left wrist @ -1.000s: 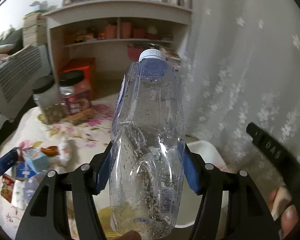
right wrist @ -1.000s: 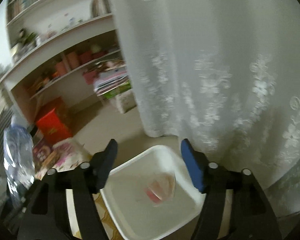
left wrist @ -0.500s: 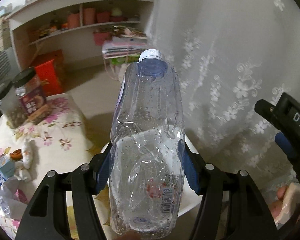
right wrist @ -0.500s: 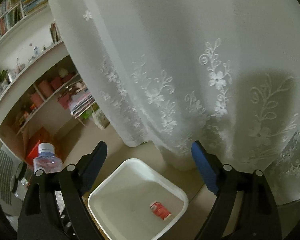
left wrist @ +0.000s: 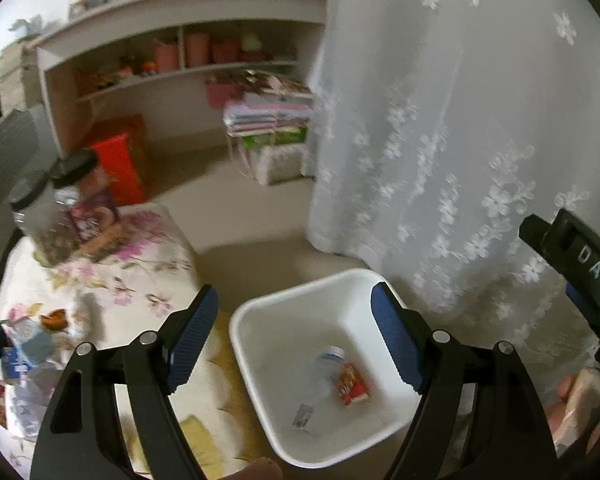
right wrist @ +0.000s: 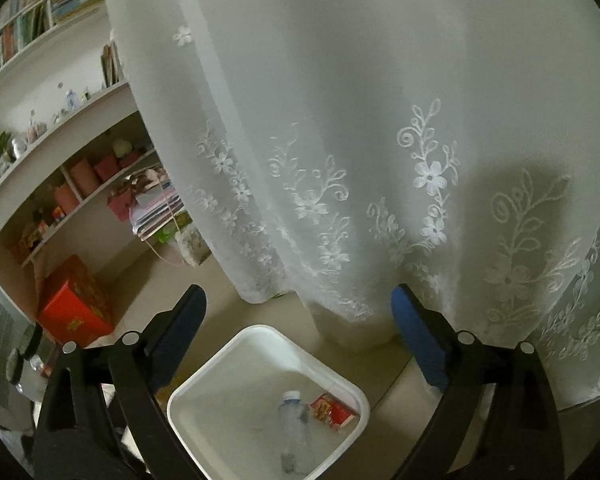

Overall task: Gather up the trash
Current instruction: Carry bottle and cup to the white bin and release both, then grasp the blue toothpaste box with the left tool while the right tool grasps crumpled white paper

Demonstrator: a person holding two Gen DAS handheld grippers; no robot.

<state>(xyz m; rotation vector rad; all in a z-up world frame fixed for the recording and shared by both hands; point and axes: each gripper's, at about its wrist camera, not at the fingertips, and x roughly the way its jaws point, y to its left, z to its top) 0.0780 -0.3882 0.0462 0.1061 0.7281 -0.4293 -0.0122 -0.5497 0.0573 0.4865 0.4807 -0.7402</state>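
A white square bin (left wrist: pixel 260 320) (right wrist: pixel 236 348) stands on the floor below both grippers. Inside it lie a clear plastic bottle (left wrist: pixel 320 388) (right wrist: pixel 296 428) and a small red packet (left wrist: pixel 352 384) (right wrist: pixel 332 412). My left gripper (left wrist: pixel 294 336) hovers above the bin with its jaws opening and nothing between them. My right gripper (right wrist: pixel 300 328) is higher over the bin, its jaws also opening and empty. More wrappers and packets (left wrist: pixel 16 360) lie on the flowered tablecloth (left wrist: pixel 112 280) at the left.
Two black-lidded jars (left wrist: pixel 60 204) stand on the table's far corner. A white lace curtain (left wrist: pixel 440 140) (right wrist: pixel 360 140) hangs close behind the bin. Shelves (left wrist: pixel 180 68), a red box (left wrist: pixel 120 164) (right wrist: pixel 72 308) and a paper stack (left wrist: pixel 268 116) sit beyond. A hand (left wrist: pixel 580 408) shows at right.
The left gripper's jaws spread and let go of the bottle, which now lies in the bin beside the red packet. The right gripper's jaws widened and its view swung toward the curtain.
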